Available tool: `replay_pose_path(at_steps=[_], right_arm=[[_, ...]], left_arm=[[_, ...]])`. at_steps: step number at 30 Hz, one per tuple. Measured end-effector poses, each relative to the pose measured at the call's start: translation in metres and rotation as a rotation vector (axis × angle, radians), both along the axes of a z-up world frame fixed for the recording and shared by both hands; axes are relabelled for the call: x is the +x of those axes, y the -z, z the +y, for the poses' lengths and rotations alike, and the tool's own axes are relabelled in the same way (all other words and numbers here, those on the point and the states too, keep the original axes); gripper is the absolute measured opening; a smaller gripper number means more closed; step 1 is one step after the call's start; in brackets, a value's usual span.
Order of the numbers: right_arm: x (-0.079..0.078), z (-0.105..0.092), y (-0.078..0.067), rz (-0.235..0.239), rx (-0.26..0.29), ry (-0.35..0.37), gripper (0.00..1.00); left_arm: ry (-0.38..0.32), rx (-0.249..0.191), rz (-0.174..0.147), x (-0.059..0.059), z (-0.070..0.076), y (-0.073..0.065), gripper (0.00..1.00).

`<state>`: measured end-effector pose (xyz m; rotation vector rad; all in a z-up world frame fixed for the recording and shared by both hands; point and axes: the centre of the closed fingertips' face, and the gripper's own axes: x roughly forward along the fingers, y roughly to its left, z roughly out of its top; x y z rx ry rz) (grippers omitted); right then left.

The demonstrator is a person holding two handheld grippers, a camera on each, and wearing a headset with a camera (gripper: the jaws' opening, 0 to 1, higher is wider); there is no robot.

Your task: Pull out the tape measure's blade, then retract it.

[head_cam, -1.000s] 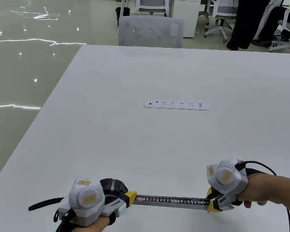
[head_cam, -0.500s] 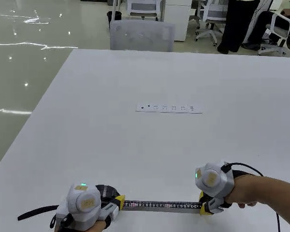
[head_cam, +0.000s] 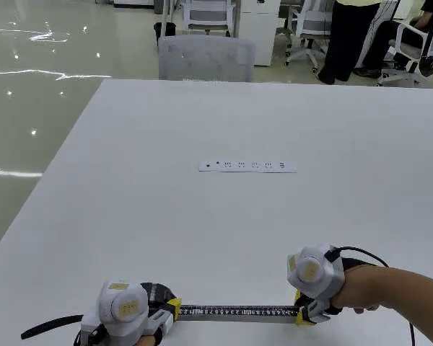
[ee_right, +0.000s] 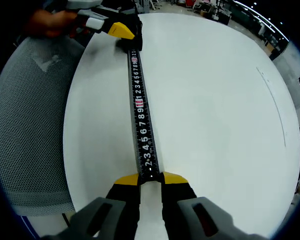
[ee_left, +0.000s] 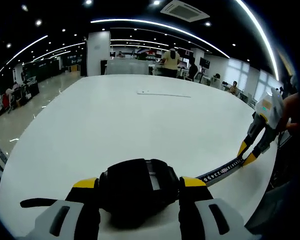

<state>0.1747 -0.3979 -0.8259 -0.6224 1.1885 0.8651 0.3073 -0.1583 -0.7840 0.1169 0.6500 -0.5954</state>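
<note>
The black tape measure case (ee_left: 137,187) sits between the yellow-tipped jaws of my left gripper (ee_left: 138,184), which is shut on it at the table's near left (head_cam: 156,299). Its dark blade (head_cam: 238,311) with white numbers runs flat along the white table (head_cam: 202,216) toward the right. My right gripper (ee_right: 150,179) is shut on the blade's end; the blade (ee_right: 140,115) stretches away from its jaws to the case (ee_right: 125,42). In the head view the right gripper (head_cam: 303,316) is near the front edge. The blade (ee_left: 222,171) also reaches the right gripper (ee_left: 246,153) in the left gripper view.
A white power strip (head_cam: 247,166) lies flat mid-table. A grey chair (head_cam: 206,59) stands at the far edge, with office chairs and a standing person (head_cam: 346,36) beyond. A black strap (head_cam: 47,328) trails left of the case. A grey mesh chair (ee_right: 32,125) is near the table's front edge.
The blade span between the grippers has grown a little longer, the right gripper keeping hold of its end. The head camera tilted, shifting the whole scene.
</note>
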Motion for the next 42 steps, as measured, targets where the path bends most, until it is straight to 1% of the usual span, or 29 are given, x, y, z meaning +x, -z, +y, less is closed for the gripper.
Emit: replay_pose_path(at_steps=[4,11,14,21,23,27,31,42], right_arm=[[-0.0005,0.0009,-0.0004,-0.005,0.004,0.003,0.14],[-0.0004,0.0008,0.0000,-0.004,0.004,0.005,0.13],[-0.0005,0.0018,-0.0002,-0.007,0.007,0.008,0.13],[-0.0007,0.0018,-0.0016,-0.009,0.022,0.018,0.13],[-0.0012,0.0022,-0.0019,-0.015,0.023,0.005,0.13],[-0.0012,0.0020,-0.0023,-0.019,0.037,0.006,0.14],[-0.0019,0.0026,-0.0029,-0.030,0.045,0.006,0.14],[-0.0016,0.0048,-0.0024,-0.031,0.047,0.008,0.14]], left_arm=[[0.024,0.003,0.000,-0.0017,0.0000,0.0000,0.59],[0.024,0.012,0.004,-0.0019,0.0008,0.0004,0.58],[0.024,0.016,0.000,-0.0015,0.0013,0.0002,0.57],[0.031,0.004,0.003,-0.0025,0.0012,-0.0008,0.57],[0.036,-0.002,0.002,-0.0033,0.0015,-0.0012,0.57],[0.038,-0.016,0.015,-0.0031,0.0022,-0.0016,0.57],[0.043,-0.026,0.018,-0.0033,0.0019,-0.0017,0.57],[0.070,-0.029,0.020,-0.0040,0.0014,-0.0014,0.57]])
